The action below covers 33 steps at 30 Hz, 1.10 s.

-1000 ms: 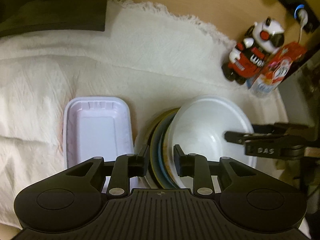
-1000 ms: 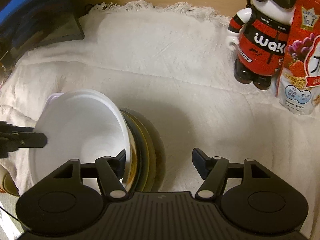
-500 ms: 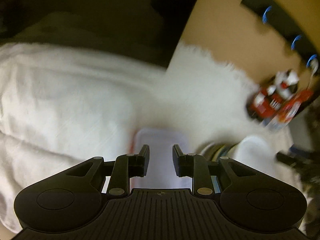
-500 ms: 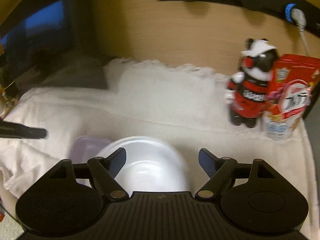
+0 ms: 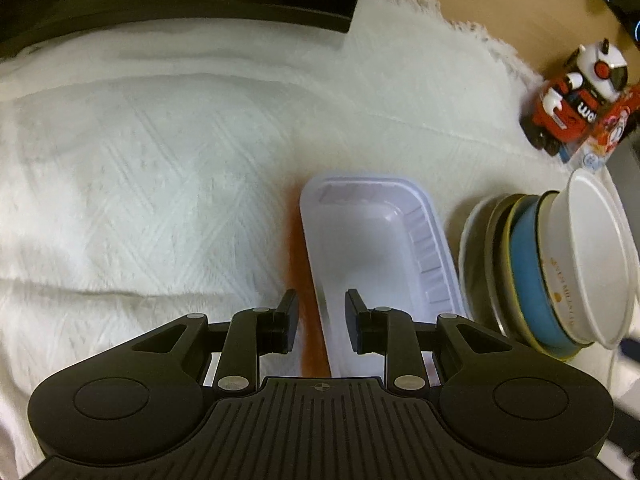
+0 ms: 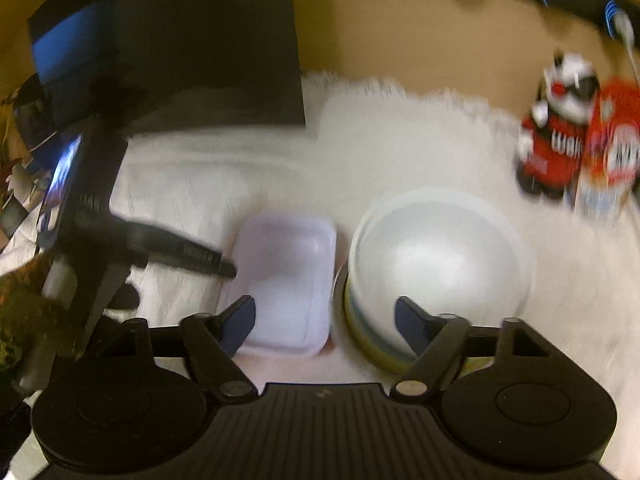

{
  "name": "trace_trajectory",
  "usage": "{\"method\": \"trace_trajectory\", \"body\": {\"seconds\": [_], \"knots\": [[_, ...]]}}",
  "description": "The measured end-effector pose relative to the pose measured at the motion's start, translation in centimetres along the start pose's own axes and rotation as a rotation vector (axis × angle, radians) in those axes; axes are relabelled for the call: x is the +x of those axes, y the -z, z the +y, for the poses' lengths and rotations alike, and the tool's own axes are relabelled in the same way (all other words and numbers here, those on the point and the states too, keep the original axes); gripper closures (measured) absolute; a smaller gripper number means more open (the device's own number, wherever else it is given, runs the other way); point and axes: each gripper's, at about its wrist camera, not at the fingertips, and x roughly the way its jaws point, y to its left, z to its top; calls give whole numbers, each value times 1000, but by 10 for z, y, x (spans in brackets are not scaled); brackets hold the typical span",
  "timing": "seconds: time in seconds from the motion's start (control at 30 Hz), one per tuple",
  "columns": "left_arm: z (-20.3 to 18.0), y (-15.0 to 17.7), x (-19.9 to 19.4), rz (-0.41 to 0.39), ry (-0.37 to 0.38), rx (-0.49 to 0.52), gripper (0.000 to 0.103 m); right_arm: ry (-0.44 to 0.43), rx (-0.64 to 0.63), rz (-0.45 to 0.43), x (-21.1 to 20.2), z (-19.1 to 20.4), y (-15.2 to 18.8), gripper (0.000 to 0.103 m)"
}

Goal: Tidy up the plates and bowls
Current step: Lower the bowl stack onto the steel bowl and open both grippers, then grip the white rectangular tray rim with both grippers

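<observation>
A white rectangular tray [image 5: 380, 240] lies on the white cloth; it also shows in the right wrist view [image 6: 286, 280]. To its right stands a stack of plates and bowls [image 5: 532, 276], a blue one in the middle and a white bowl [image 6: 436, 264] on top. My left gripper [image 5: 318, 314] is open a little, its jaws on either side of the tray's near left rim, nothing held. My right gripper [image 6: 324, 320] is wide open and empty, above the gap between tray and stack. The left gripper's fingers [image 6: 192, 256] show at the tray's left edge.
A red and white toy robot [image 5: 572, 96] and a red snack box [image 6: 612, 148] stand at the back right. A black box [image 6: 208, 48] sits at the back left. The white cloth [image 5: 140, 160] stretches to the left.
My left gripper left the stack and moved left over the tray's rim. My right gripper pulled back and up from the white bowl; it stays wide open.
</observation>
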Motion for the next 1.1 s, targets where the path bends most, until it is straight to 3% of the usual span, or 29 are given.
{"method": "trace_trajectory", "body": {"seconds": [0.2,0.3,0.37,0.47,0.7,0.9,1.03,1.1], "knots": [[-2,-2,21,31,24,26,76,30,68,51,18,4,30,41],[-1,5,29,33,42,36,82,61,91,63,29,6,41,41],[3,11,24,14,53,53,89,53,112,74,36,6,45,41],[20,19,5,-18,81,43,89,28,122,74,43,8,45,41],[46,24,-23,-56,19,33,88,-6,89,65,70,19,33,41],[46,28,-13,-1,18,47,87,-90,124,197,109,32,28,41],[42,34,-7,45,-15,101,87,-120,107,250,122,41,32,41],[43,36,-2,72,6,98,87,-157,121,265,130,42,27,42]]}}
